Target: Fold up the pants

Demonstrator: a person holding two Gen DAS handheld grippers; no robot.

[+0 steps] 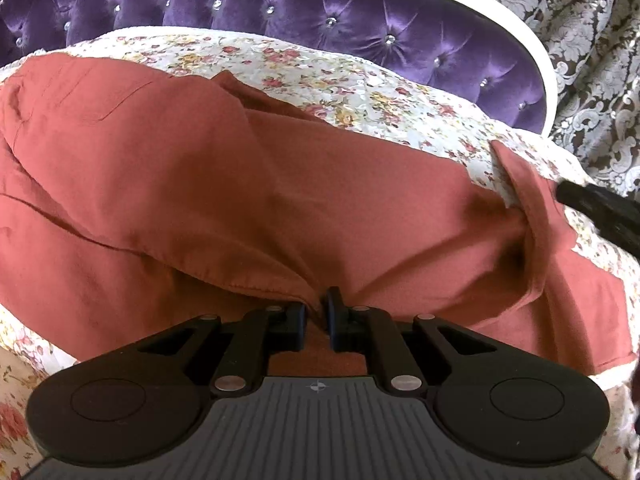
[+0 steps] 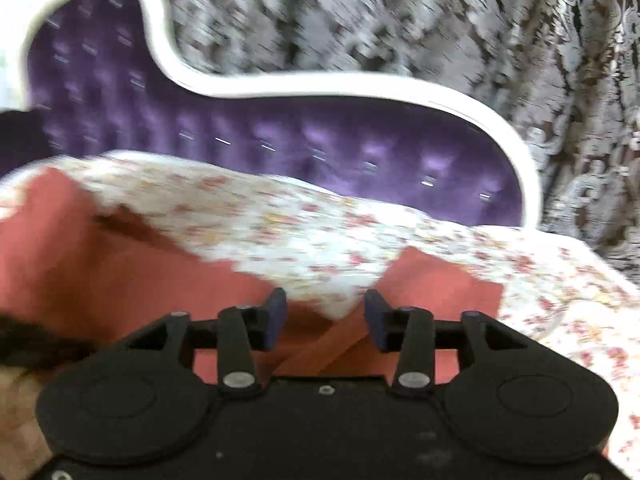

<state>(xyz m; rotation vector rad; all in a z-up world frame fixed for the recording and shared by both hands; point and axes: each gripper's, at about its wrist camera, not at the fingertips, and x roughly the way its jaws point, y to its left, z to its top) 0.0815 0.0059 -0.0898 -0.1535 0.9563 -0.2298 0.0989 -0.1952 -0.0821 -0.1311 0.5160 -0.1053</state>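
Rust-red pants (image 1: 192, 184) lie across a floral bedspread (image 1: 320, 72), partly folded over themselves. My left gripper (image 1: 316, 312) is shut on the near hem edge of the pants. In the blurred right wrist view the pants (image 2: 120, 272) lie below my right gripper (image 2: 326, 308), which is open with cloth under and between its fingers but nothing pinched. A raised flap of the pants (image 1: 532, 208) stands at the right, beside a dark object (image 1: 600, 208) that looks like the other gripper.
A purple tufted headboard (image 1: 320, 12) with a white frame (image 2: 320, 84) runs along the far side of the bed. A patterned grey-brown curtain (image 2: 520, 60) hangs behind it. A dark furry thing (image 2: 36, 344) lies at the left edge.
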